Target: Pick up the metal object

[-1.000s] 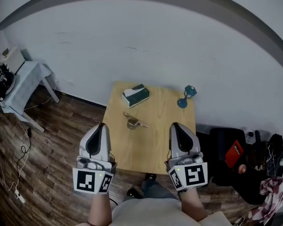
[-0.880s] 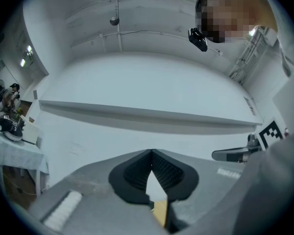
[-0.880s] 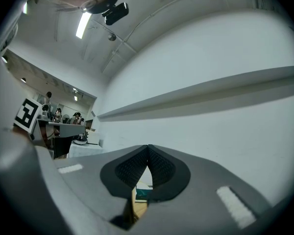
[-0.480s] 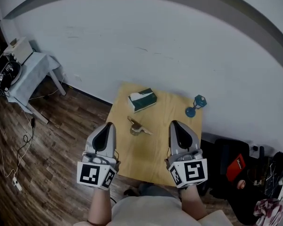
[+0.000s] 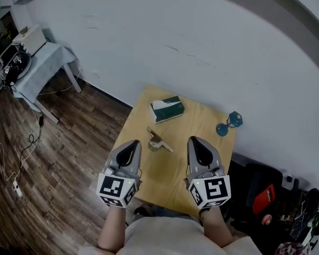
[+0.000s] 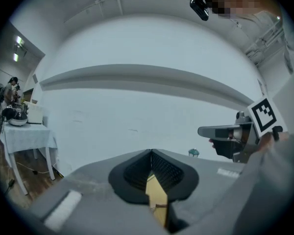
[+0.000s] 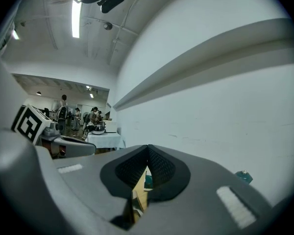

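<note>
Both closed, nothing held: left tongs (image 5: 132, 145) and right tongs (image 5: 196, 141) hover side by side over the near part of the surface (image 5: 202, 122). Metal object (image 5: 158, 141) lies on the surface between the two tips, touched by neither. Tissue box (image 5: 167, 109) is behind it, and a teal item (image 5: 228, 124) is at the far right edge.

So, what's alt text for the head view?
From above, a person holds the left tool and right tool, both shut, at the near edge of a wooden table. A metal object lies mid-table, a green tissue box and teal object beyond it.
</note>
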Demonstrator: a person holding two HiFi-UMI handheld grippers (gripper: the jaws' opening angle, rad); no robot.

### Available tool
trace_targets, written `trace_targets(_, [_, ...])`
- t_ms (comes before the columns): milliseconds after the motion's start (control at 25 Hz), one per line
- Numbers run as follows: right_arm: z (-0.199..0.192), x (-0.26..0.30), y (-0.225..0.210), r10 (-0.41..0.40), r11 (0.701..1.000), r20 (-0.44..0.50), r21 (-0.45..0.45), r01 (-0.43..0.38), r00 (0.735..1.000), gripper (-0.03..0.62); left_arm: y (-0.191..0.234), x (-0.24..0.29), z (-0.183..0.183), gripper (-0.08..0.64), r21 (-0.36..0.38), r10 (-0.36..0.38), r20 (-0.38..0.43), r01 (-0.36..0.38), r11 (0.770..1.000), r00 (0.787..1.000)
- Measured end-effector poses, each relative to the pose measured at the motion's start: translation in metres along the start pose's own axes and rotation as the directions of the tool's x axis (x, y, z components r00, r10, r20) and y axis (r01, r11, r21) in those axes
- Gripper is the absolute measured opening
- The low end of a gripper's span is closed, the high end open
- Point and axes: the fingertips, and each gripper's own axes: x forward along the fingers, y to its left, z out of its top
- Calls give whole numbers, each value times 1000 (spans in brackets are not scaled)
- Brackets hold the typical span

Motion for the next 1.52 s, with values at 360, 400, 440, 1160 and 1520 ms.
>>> trace_targets(360, [-42,11,-10,47,998,-86,44,-44,995,2,-13,27,-63,68,-19,-26,-171,23,1000,985])
trace_targets(400, [-45,11,-12,50,998,-92,49,-45,994,2,-15,31,-70,80,-19,-31,-192,28,999,981])
trace_targets(440, [-49,10,-14,51,997,-99,54,-46,994,2,-17,34,-77,94,-18,-37,-212,34,999,977])
trace_targets(1160, [-90,5,-37,72,994,-180,89,-56,981,2,-9,81,-195,278,49,-38,-491,71,996,871])
trace_targets(1520, [-104,10,-49,72,994,-217,95,-52,974,2,3,105,-235,313,61,-43,-585,98,993,810])
